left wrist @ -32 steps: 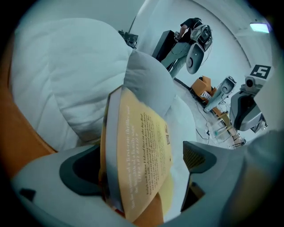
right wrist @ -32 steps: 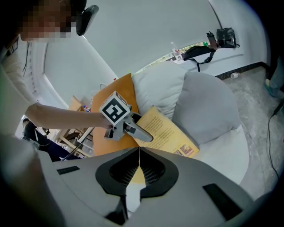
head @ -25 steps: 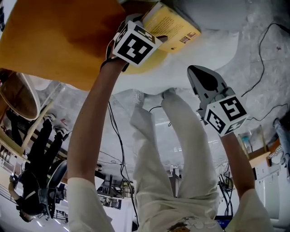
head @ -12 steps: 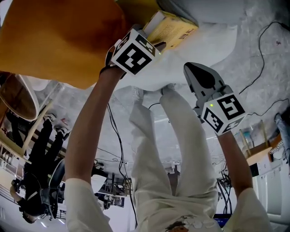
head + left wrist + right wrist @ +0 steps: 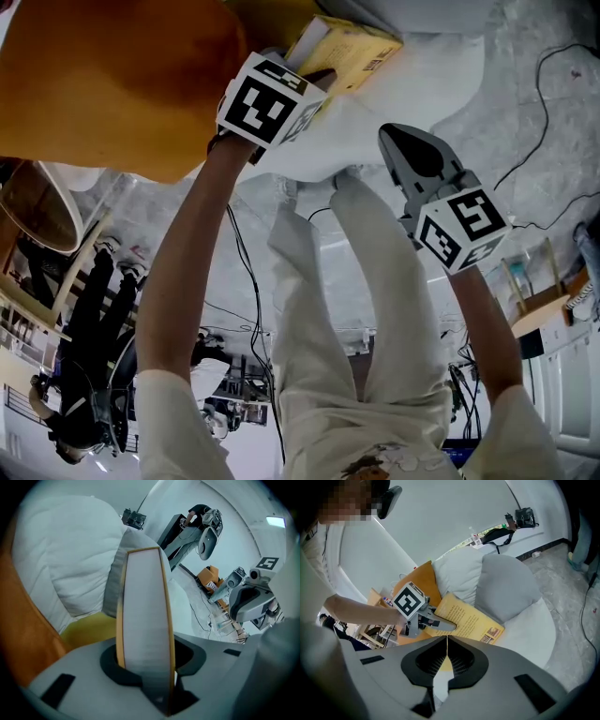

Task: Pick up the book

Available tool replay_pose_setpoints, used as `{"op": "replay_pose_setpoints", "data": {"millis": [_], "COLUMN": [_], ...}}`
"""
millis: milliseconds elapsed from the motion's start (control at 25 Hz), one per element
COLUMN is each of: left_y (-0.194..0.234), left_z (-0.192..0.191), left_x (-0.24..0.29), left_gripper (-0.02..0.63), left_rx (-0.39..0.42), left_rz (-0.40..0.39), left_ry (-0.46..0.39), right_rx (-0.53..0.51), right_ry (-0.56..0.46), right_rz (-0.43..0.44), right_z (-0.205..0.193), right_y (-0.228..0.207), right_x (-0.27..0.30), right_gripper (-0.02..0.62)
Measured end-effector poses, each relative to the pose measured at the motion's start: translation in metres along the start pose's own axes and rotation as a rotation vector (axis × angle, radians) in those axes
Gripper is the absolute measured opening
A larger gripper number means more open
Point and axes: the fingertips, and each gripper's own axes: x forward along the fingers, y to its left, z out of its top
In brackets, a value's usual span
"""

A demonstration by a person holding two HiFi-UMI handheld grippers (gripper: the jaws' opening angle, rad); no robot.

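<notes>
Head view, looking steeply down: the left gripper (image 5: 317, 79) reaches up and away at the end of a bare forearm, its marker cube facing the camera. Its jaws are clamped on the near edge of a yellow book (image 5: 352, 49), which rests on a white seat (image 5: 412, 89) beside an orange cushion (image 5: 112, 84). The right gripper (image 5: 398, 141) hangs apart from the book, lower and to the right, above the person's legs in pale trousers (image 5: 347, 328). A black cable (image 5: 542, 112) runs across the speckled floor.

Left gripper view: the book stands on edge between the jaws, its pale page block facing the camera and thin yellow covers on either side. The jaws have just been closing and now press on it. Behind it are a white pillow (image 5: 70, 559) and the orange cushion at left. The right gripper shows at the right edge.

Right gripper view: the jaws are together, tips touching, with nothing between them. Beyond them the book lies tilted, cover up, against a grey pillow (image 5: 506, 588), with the left gripper gripping its left edge.
</notes>
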Motion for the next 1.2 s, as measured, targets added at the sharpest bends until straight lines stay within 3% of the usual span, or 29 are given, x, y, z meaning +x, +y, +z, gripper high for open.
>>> {"op": "replay_pose_setpoints", "data": {"millis": [640,1200], "left_y": [-0.03,-0.053], "left_z": [-0.016,-0.022], "left_x": [-0.025,-0.069], "left_gripper": [0.15,0.15], "left_rx": [-0.077,-0.168], "left_rz": [0.047,0.093], "left_ry": [0.011,-0.067], "right_rx": [0.01,0.032], "right_ry": [-0.063,-0.113], "right_rz": [-0.053,-0.092], "right_z": [0.015,0.018], "right_y": [0.007,0.039], "right_x": [-0.026,-0.048], "right_gripper": [0.025,0.025]}}
